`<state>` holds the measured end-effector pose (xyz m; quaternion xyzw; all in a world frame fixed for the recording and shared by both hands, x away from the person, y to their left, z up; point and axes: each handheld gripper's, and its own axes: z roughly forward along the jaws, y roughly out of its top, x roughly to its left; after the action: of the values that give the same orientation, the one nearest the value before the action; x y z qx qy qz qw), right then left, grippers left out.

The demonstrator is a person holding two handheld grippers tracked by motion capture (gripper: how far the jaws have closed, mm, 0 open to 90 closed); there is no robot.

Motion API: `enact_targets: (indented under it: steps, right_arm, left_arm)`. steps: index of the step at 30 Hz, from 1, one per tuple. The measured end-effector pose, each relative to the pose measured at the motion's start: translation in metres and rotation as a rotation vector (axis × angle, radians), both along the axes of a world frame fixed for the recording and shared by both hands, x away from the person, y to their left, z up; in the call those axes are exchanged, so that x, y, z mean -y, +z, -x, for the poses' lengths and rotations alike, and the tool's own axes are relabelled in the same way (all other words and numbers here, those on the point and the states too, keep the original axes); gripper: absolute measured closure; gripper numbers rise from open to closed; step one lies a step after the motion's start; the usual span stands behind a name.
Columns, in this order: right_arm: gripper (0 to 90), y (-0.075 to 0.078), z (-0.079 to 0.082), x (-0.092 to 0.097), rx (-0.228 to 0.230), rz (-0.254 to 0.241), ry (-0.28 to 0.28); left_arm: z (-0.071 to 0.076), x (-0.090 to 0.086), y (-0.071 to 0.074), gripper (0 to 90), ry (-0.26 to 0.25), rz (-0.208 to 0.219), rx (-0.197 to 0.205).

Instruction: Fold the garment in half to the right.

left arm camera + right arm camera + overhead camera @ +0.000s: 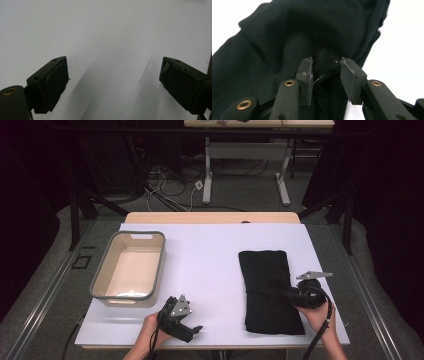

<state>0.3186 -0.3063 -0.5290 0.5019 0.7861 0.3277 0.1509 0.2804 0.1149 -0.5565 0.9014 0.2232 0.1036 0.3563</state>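
A: From the high view, we are working on the black cloth (269, 290), which is lying folded on the right half of the white table (210, 255). Our right gripper (288, 292) is reaching onto the cloth's right edge, near side. Our left gripper (192, 329) is resting at the near edge, well apart from the cloth, just near the empty tub (129, 266) on the left.

B: And in the left gripper view?

A: We are looking at bare table between the fingers (53, 86); they are standing wide, holding nothing.

B: The right gripper view?

A: Here we are seeing the cloth (287, 42) bunched up in front, with a ridge of it rising between the fingers (305, 77). They are standing narrow, but a gap shows on each side, so we are not pinching it yet.

B: So which step are we judging this to be?

A: Taking hold of a fold. Next we are probably needing to close fully on that ridge, then lift it, maybe for another fold or toward the tub.
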Motion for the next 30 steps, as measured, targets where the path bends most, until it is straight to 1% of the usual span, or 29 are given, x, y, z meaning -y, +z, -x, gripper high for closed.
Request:
enact_targets:
  steps: [1,4,5,6,7,10,11,12,13,15,16,17,19,20,22,23,24,26,28,30]
  right_arm:
    - [64.7,-0.001,0.001,-0.001,-0.008,0.008,0.003]
    - [76.6,-0.007,0.003,-0.004,-0.022,0.032,-0.01]
    - [81.2,-0.01,0.002,-0.004,-0.032,0.051,-0.024]
    - [84.5,-0.012,0.0,-0.003,-0.039,0.05,-0.023]
    - [86.9,-0.013,0.0,-0.003,-0.046,0.052,-0.035]
    - [88.4,-0.012,0.0,0.001,-0.04,0.061,-0.057]
    - [88.5,-0.01,0.0,0.001,-0.029,0.059,-0.068]
    - [88.6,-0.008,0.001,0.002,-0.023,0.071,-0.075]
    - [88.7,-0.006,0.002,0.003,-0.018,0.077,-0.101]
    - [88.7,-0.002,0.003,0.004,0.008,0.122,-0.131]
    - [88.7,-0.002,0.003,0.004,0.011,0.145,-0.141]
    - [88.7,-0.004,0.002,0.006,0.002,0.152,-0.144]
    - [88.1,-0.011,-0.001,0.007,-0.03,0.159,-0.147]
    - [87.6,-0.013,-0.002,0.007,-0.035,0.167,-0.134]
    - [80.1,-0.01,-0.001,0.006,-0.032,0.165,-0.134]
    - [73.9,-0.008,0.0,0.005,-0.023,0.154,-0.139]
    - [71.5,-0.006,0.001,0.005,-0.015,0.145,-0.136]
    - [64.5,-0.001,0.005,0.002,-0.003,0.146,-0.136]
    - [60.8,0.002,0.01,0.0,0.004,0.137,-0.121]
    - [58.9,0.002,0.017,-0.002,-0.01,0.124,-0.114]
  left_arm:
    - [0.0,0.0,0.0,8.7,0.0,0.0,-0.001]
    - [0.0,0.001,0.0,8.6,-0.001,0.001,0.002]
    - [0.0,0.001,0.0,8.7,-0.003,0.0,0.003]
    - [0.0,0.001,0.0,8.6,-0.004,-0.001,0.003]
    - [0.0,0.001,0.001,8.7,-0.009,-0.008,-0.01]
    - [0.0,0.001,0.0,8.7,-0.005,-0.001,0.006]
    - [0.0,0.001,0.0,8.6,-0.004,0.0,0.002]
    - [0.0,0.001,0.0,8.6,-0.007,-0.006,-0.002]
    - [0.0,0.001,0.0,8.6,-0.004,-0.002,0.006]
    - [0.0,0.001,0.0,8.7,-0.003,-0.001,0.003]
    - [0.0,0.001,0.0,8.6,-0.004,0.002,0.002]
    - [0.0,0.001,0.0,8.6,-0.002,0.001,0.002]
    - [0.0,0.001,0.0,8.7,-0.005,-0.002,0.006]
    - [0.0,0.001,0.0,8.6,-0.006,-0.001,0.004]
    - [0.0,0.001,0.0,8.6,-0.005,-0.002,0.005]
    - [0.0,0.001,0.0,8.6,-0.004,-0.004,0.006]
    - [0.0,0.001,0.0,8.7,-0.002,0.0,0.003]
    - [0.0,0.0,0.0,8.6,-0.002,-0.001,0.002]
    - [0.0,0.0,0.0,8.7,-0.001,0.0,0.0]
    - [0.0,0.0,0.0,8.7,0.001,0.001,0.0]
